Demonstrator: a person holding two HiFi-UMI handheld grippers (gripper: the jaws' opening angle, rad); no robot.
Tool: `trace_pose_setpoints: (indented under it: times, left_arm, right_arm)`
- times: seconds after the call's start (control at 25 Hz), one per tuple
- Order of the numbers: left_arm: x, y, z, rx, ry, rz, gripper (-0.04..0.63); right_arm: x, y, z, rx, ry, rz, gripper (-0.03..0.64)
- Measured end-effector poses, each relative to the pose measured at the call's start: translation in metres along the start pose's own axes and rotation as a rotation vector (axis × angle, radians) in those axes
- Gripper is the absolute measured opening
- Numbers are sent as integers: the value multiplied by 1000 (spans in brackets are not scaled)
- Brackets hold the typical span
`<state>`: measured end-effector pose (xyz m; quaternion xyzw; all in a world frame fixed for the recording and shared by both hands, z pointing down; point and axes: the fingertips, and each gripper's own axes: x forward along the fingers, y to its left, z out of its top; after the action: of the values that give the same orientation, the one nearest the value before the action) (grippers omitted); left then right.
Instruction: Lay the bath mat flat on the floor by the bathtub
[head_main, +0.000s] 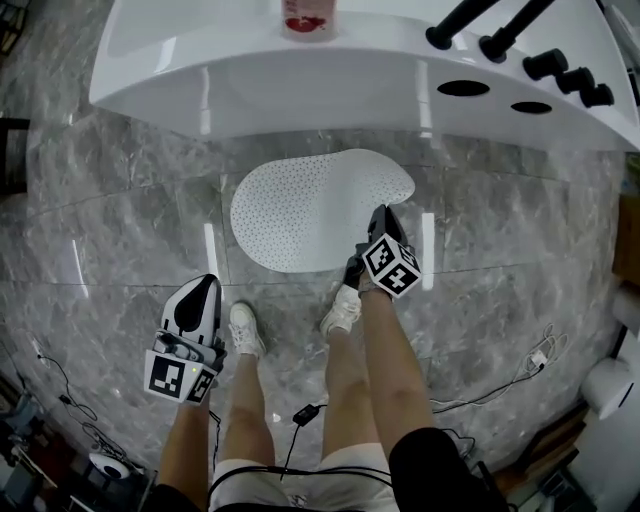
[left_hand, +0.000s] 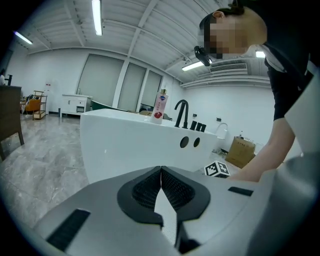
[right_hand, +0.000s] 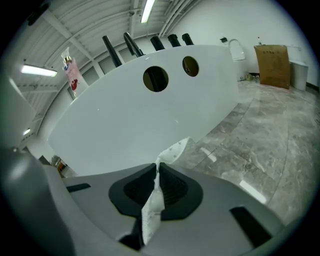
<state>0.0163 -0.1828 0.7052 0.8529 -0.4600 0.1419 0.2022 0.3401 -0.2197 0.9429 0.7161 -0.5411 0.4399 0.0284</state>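
Note:
The white dotted bath mat (head_main: 310, 205) lies mostly spread on the grey marble floor in front of the white bathtub (head_main: 350, 70). My right gripper (head_main: 381, 212) is at the mat's right edge and is shut on it. In the right gripper view a strip of the mat (right_hand: 152, 210) runs between the pads, and its corner (right_hand: 174, 151) sticks up past the tips toward the tub (right_hand: 140, 110). My left gripper (head_main: 205, 283) hangs well back from the mat at the lower left. It is shut with nothing in it (left_hand: 160, 170) and faces the tub's side (left_hand: 125, 145).
A person's two feet (head_main: 245, 328) stand just behind the mat. A red-and-white bottle (head_main: 308, 18) and a black faucet (head_main: 470, 20) sit on the tub rim. Cables (head_main: 500, 385) trail across the floor at the right. A cardboard box (right_hand: 272, 65) stands farther off.

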Motion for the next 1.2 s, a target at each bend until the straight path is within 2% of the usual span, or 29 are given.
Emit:
trace_pose_setpoints:
  times: [0.2,0.32,0.48,0.64,0.76,0.92,1.08,1.2]
  left_arm:
    - [29,-10,-14,17,22,-12,17]
    - [41,-14,-24,19,31,-15,17]
    - [53,-14,-45,33,58,-8,17]
    - [63,-7,-58,28,59,11,17]
    - [71,-5,-62,19,60,15,17]
    - [73,-10,-65,-1,58,8,17]
    - [72,-15,-60,11,56,-11,17]
    - [67,-10,-54,17,52,-12,17]
  right_arm:
    - [24,-48,-23,-226,160,-41,37]
    - [36,-72,-48,-304,266,-53,37]
    - [51,-107,-71,-393,347,-79,37]
    - [59,-146,-78,-388,392,-164,37]
    - [58,-162,-79,-413,416,-181,57]
    - [50,-179,-69,-423,398,-224,52]
    - [38,-194,-59,-393,387,-279,52]
    - [26,-194,-46,-373,333,-303,41]
